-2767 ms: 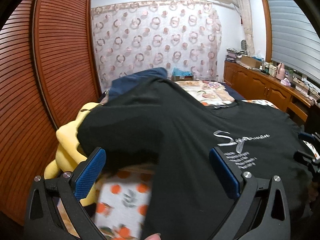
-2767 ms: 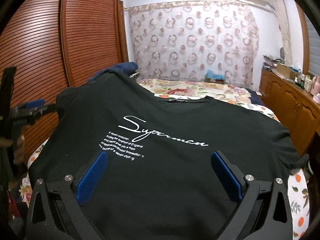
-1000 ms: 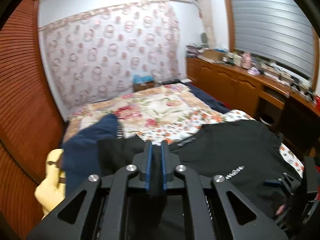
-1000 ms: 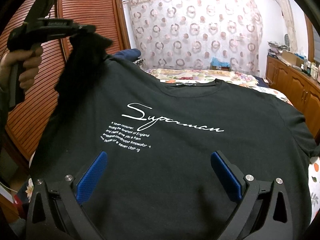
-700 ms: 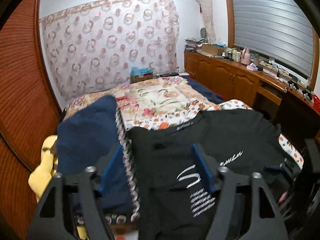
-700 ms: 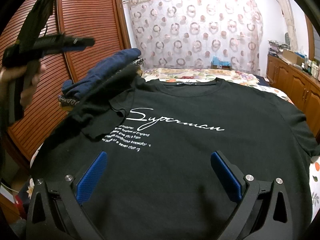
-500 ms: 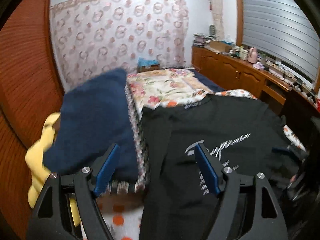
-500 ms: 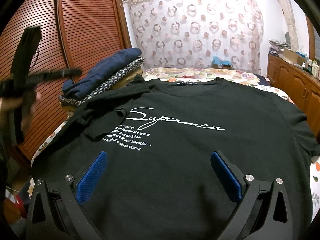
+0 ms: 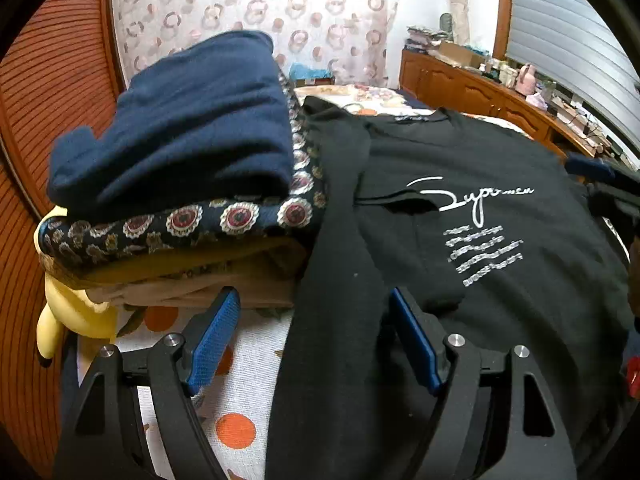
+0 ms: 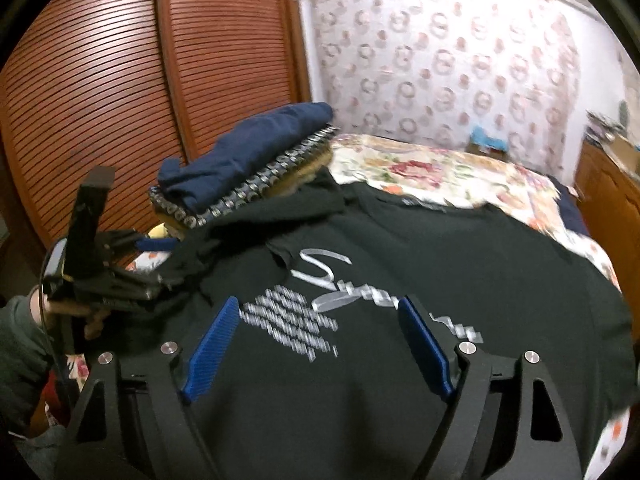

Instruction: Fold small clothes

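A: Where is the task's thing located?

B: The black T-shirt (image 9: 500, 280) is spread face up on the bed (image 9: 240, 420), print showing. It lies just beside a stack of folded clothes (image 9: 180, 152), touching it along the left edge.

A: What is counted as done?

B: The left sleeve (image 9: 340, 200) is seen turned in over the body, so one side fold is judged made. It looks rumpled in the right wrist view, not flat. The stack suggests other garments are already finished: a navy piece on top, a patterned one below it, yellow and tan under that.

A: And what is left?

B: The right sleeve (image 10: 560, 280) is seen lying flat and unfolded. The right side fold, the hem-to-collar fold and placement on the stack are judged outstanding. Roughly a quarter of this shirt is reckoned complete.

A: State of the tongs?

B: The left gripper (image 9: 312, 340) is released; its jaws have just been opening and are parted over the folded edge, cloth lying under the gap, nothing pinched. The right gripper (image 10: 320, 344) is also released, though its jaws have just been closing somewhat; the chest print is seen between the pads, which press on nothing. That frame is blurred.

A: Anything else noted?

B: A hand (image 10: 72, 312) is seen on the left tool's handle.
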`<action>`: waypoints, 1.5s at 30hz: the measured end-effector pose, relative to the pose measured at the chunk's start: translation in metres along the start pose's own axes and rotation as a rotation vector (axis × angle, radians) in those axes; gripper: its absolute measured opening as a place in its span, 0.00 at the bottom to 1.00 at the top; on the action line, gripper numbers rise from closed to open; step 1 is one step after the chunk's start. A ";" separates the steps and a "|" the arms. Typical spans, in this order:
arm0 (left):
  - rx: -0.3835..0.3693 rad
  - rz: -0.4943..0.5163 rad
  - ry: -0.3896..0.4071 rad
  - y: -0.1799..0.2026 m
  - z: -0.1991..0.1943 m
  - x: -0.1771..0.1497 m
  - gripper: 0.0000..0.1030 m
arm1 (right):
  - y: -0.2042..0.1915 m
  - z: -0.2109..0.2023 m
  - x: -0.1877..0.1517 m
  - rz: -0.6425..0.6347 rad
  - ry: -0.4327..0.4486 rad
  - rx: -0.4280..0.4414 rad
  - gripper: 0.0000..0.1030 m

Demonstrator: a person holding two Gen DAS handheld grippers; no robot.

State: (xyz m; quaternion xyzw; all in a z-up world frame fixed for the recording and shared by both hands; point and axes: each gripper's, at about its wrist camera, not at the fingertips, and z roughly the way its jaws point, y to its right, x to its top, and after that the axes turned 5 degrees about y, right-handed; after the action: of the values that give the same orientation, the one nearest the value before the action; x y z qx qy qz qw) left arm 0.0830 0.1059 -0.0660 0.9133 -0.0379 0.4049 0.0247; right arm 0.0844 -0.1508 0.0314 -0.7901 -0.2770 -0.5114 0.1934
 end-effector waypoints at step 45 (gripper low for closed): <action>0.015 -0.066 -0.057 -0.016 0.013 -0.004 0.76 | 0.035 0.124 0.027 0.010 -0.157 -0.122 0.30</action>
State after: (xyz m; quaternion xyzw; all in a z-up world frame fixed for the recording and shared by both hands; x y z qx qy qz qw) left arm 0.0914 0.1209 -0.0776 0.9254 -0.0052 0.3778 0.0301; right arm 0.2025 -0.0985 0.0053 -0.8395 -0.2557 -0.4628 0.1253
